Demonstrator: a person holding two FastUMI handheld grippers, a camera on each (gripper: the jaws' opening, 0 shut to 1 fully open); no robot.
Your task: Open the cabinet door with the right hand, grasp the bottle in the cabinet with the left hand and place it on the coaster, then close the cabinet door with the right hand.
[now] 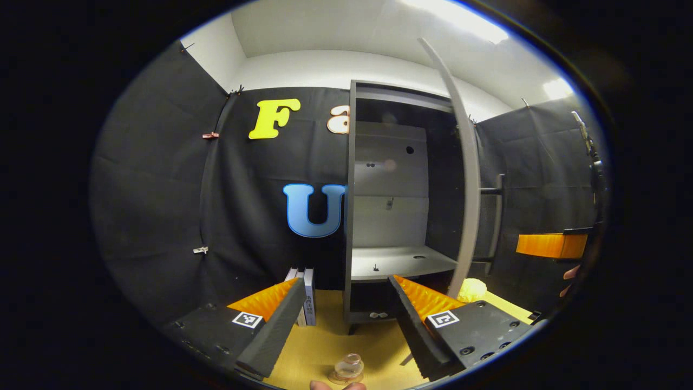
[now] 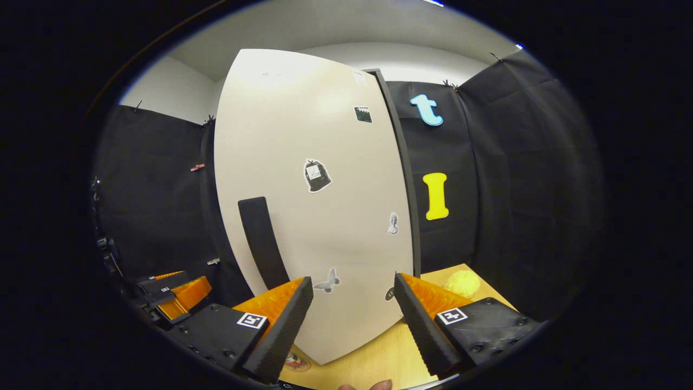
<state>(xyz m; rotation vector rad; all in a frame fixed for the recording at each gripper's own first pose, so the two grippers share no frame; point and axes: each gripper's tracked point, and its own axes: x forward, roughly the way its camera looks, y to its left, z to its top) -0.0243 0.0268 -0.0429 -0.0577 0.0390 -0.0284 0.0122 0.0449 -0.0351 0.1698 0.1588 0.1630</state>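
Observation:
The grey cabinet (image 1: 351, 189) stands with its door (image 1: 469, 179) swung out, edge-on in the left gripper view, and its shelf (image 1: 400, 261) is bare. Low between my fingers, a small clear bottle (image 1: 348, 367) stands on the table, apparently on a round coaster (image 1: 337, 378). My left gripper (image 1: 346, 280) is open, above and behind the bottle. In the right gripper view the pale door (image 2: 325, 162) with its black handle (image 2: 262, 244) faces me. My right gripper (image 2: 353, 279) is open just before the door's lower part, right of the handle, gripping nothing.
A few upright books (image 1: 306, 295) stand left of the cabinet on the wooden table (image 1: 325, 341). A yellow fuzzy ball (image 1: 471, 290) lies past the door's foot. The right gripper (image 1: 549, 245) shows at the far right, the left gripper (image 2: 173, 295) at the far left.

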